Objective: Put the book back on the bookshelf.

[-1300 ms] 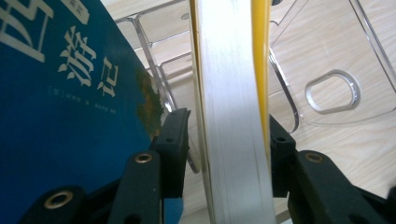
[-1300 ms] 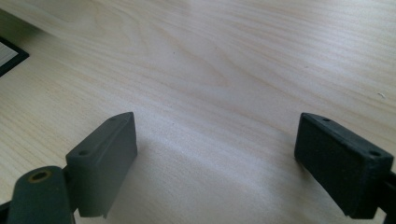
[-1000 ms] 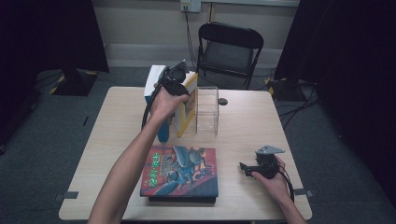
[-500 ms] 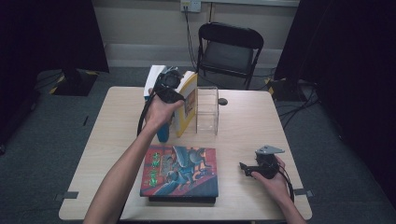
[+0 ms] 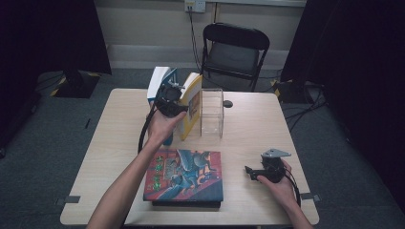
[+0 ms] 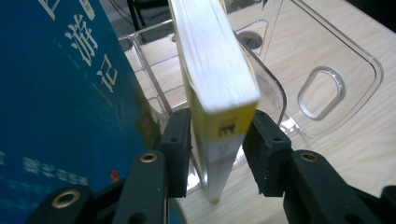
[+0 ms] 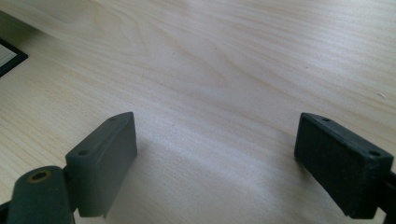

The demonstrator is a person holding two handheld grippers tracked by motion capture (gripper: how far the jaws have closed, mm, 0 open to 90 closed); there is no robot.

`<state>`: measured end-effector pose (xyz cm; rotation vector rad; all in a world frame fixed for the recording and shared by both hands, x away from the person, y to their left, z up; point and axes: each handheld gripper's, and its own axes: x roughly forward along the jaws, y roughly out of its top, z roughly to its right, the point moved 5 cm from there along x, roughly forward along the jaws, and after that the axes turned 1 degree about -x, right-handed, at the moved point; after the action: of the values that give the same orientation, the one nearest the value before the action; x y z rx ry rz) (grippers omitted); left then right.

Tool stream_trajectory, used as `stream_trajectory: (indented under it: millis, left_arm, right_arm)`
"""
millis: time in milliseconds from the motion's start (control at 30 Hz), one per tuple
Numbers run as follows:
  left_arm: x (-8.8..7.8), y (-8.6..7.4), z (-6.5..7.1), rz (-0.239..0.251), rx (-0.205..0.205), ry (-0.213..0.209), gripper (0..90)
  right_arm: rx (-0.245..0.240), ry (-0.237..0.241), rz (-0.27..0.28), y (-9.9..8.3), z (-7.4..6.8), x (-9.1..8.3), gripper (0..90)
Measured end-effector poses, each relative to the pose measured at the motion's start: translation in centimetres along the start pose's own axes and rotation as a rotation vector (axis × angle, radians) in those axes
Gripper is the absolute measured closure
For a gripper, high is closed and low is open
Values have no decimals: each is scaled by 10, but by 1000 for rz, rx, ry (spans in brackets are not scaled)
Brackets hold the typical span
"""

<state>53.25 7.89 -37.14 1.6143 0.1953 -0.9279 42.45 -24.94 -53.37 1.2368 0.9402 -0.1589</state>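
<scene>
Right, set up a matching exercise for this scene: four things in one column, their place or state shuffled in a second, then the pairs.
Things
1. yellow book
2. blue book
3. picture-cover book
4. right gripper

Places or states
A. lying flat at the near edge of the table
B. jaws wide apart over bare wood
C. standing in the clear rack, between the left gripper pads
D. upright beside the yellow one

Pairs: 1-C, 2-D, 3-A, 4-B
</scene>
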Motion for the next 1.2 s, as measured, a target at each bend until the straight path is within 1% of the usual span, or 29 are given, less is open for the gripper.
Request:
stream_trajectory:
  millis: [67, 133, 200, 233, 300, 367, 433, 467, 500, 600, 633, 667, 700, 733, 767, 833, 867, 900, 933, 1067, 1100, 1200]
  left_arm:
    - [4, -6, 0, 23, -13, 6, 629]
    - [8, -10, 1, 66, -30, -7, 637]
    - [11, -14, 2, 92, -33, -22, 666]
    - [12, -17, 4, 96, -25, -23, 663]
    - [15, -21, 6, 125, -13, -14, 662]
    - [20, -25, 8, 143, -32, -28, 657]
    - [24, -29, 9, 157, -27, -25, 654]
    - [26, -31, 10, 154, -33, -29, 651]
    - [29, -32, 10, 153, -45, -42, 644]
    - [34, -36, 10, 162, -40, -38, 627]
    - [36, -37, 11, 154, -46, -41, 618]
    - [37, -38, 11, 156, -42, -40, 606]
    - [38, -38, 11, 163, -48, -38, 602]
    - [40, -39, 11, 157, -56, -43, 597]
    - [41, -39, 11, 160, -60, -40, 592]
    - [43, -38, 13, 166, -53, -30, 616]
    - [42, -38, 13, 158, -45, -23, 626]
    - [42, -37, 14, 155, -36, -5, 639]
    - [41, -37, 14, 152, -46, 13, 666]
    - [39, -35, 12, 137, -66, 13, 704]
    - [39, -34, 11, 134, -85, 8, 709]
    - [38, -32, 12, 133, -82, 6, 716]
  right_arm:
    - [0, 0, 0, 0, 0, 0, 127]
    - [0, 0, 0, 0, 0, 0, 127]
    - [0, 0, 0, 0, 0, 0, 127]
    - [0, 0, 0, 0, 0, 0, 127]
    - [0, 0, 0, 0, 0, 0, 127]
    - [1, 0, 0, 0, 0, 0, 127]
    - [-1, 0, 0, 0, 0, 0, 127]
    - [0, 0, 0, 0, 0, 0, 127]
    - [-1, 0, 0, 0, 0, 0, 127]
    - [0, 0, 0, 0, 0, 0, 127]
    - [-2, 0, 1, 0, 0, 0, 127]
    - [0, 0, 0, 0, 0, 0, 127]
    - [-1, 0, 0, 0, 0, 0, 127]
    - [-1, 0, 0, 0, 0, 0, 127]
    - [0, 0, 0, 0, 0, 0, 127]
    - [-1, 0, 0, 0, 0, 0, 127]
    - [-2, 0, 1, 0, 0, 0, 127]
    - [0, 0, 0, 0, 0, 0, 127]
    - [0, 0, 1, 0, 0, 0, 127]
    - [-2, 0, 1, 0, 0, 0, 127]
    - [-2, 0, 1, 0, 0, 0, 127]
    - [-2, 0, 1, 0, 0, 0, 127]
